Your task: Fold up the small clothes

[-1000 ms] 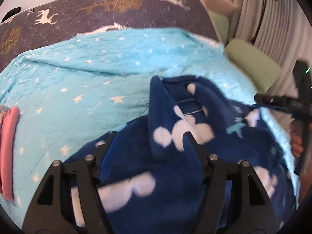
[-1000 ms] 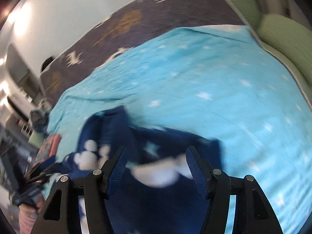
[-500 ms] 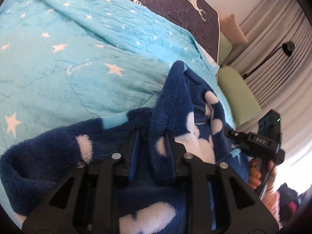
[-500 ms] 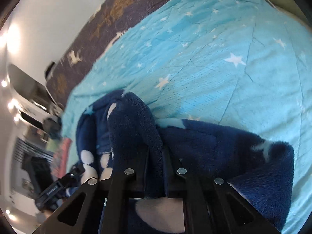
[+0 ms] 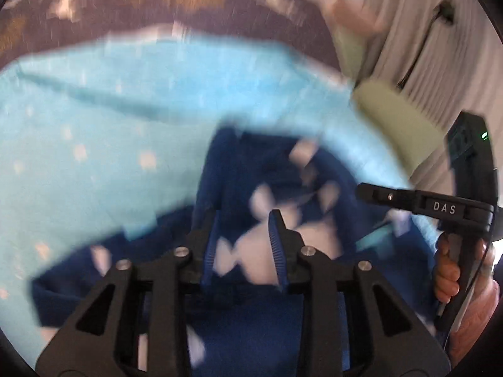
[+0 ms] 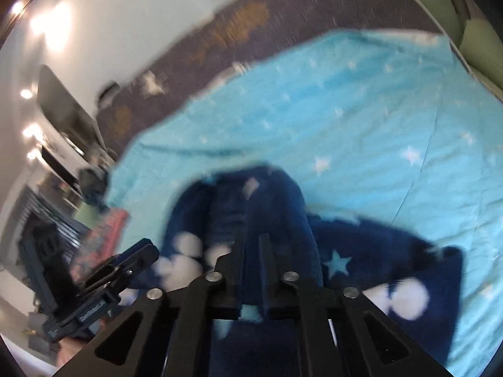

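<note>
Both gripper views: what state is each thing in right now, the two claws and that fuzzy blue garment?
Left gripper: open, fleece between its fingers.
Right gripper: shut on the navy fleece garment.
Navy fleece garment: rumpled, a ridge pinched up, not yet folded.
Turquoise star blanket: spread, lightly creased.

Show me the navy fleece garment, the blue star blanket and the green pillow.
navy fleece garment (image 6: 393, 251), right wrist view, on the spread sleeve near the light blue star.
blue star blanket (image 6: 361, 119), right wrist view, on its open middle.
green pillow (image 5: 396, 113), left wrist view, on its top face.
</note>
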### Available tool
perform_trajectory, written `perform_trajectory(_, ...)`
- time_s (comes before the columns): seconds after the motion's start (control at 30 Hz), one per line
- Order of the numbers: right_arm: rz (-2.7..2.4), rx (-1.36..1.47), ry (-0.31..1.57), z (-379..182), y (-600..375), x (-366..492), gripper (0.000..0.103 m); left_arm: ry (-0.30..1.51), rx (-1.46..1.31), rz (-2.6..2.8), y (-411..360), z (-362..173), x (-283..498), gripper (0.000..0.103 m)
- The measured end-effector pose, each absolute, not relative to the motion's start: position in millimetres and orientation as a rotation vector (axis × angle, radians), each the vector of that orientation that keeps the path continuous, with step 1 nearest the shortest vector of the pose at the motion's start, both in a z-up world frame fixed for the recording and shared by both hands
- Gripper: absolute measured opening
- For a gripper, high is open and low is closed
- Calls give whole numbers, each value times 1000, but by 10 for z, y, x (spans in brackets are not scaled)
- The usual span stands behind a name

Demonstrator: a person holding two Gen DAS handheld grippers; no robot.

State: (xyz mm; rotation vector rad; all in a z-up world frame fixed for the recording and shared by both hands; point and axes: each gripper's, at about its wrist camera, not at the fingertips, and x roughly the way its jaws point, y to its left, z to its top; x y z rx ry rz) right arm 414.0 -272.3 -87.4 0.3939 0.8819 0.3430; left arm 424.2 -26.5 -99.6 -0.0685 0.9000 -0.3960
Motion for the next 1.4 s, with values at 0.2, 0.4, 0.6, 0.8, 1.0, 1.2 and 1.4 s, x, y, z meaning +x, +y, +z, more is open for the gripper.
perform_trajectory(0.2,242,441,946,-1112,-2846,4293,0,906,-157,-378,-46,-914,4201,28)
perform_trajectory(0.4,283,298,858,-523,-2986,3320,11,756,25,-391,244,-356,3082,50)
perform_trajectory(0.6,270,258,863,-514,-3330,1894,22,758,56,-371,589,-290,2053,54)
perform_trajectory(0.8,297,260,887,-596,-3156,976,22,772,45,-423,562,-330,1280,57)
perform_trajectory(1.0,478,156,916,-678,-2605,322,33,783,161,-568,171,-454,556,61)
perform_trajectory(1.2,523,89,945,-841,-2217,-28,34,844,173,-614,-82,-626,128,61)
perform_trajectory(1.4,537,18,957,-968,-2080,-411,34,896,198,-609,-136,-815,-252,61)
